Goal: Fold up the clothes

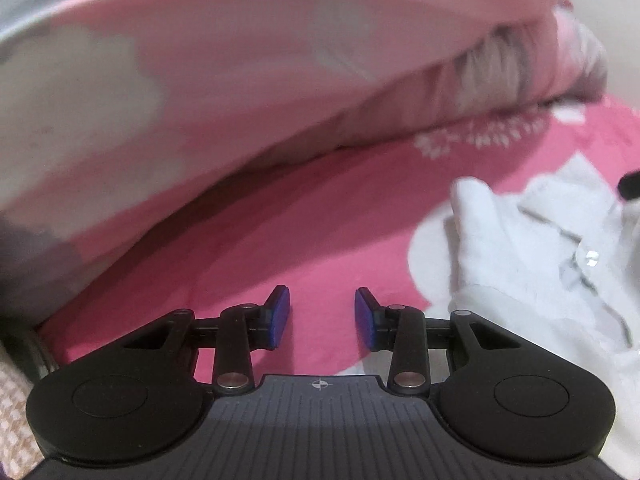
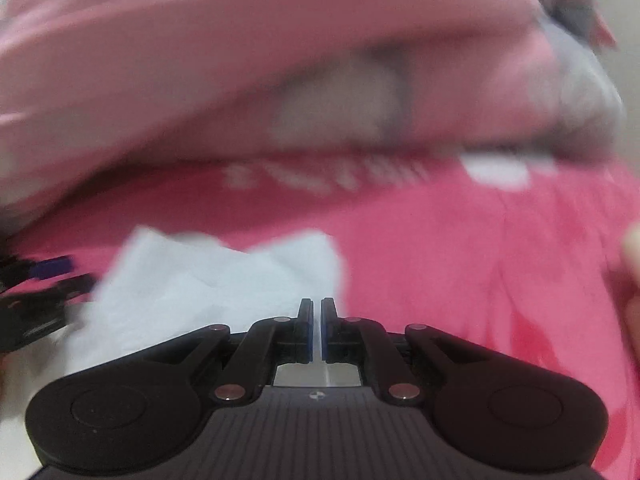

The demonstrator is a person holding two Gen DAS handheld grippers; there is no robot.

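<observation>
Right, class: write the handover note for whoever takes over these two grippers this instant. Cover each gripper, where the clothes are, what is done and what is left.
Left gripper: open, empty, over the bright pink sheet, beside the white garment.
Right gripper: jaws nearly closed with a thin white strip between them; it seems to pinch the garment's edge, but blur makes this uncertain.
White garment: crumpled on the sheet, between the two grippers.
Pale pink bedding: heaped behind, not part of the job as far as shown.
Done: no neat fold visible.
Left: probably spread the garment flat, then fold it.
</observation>
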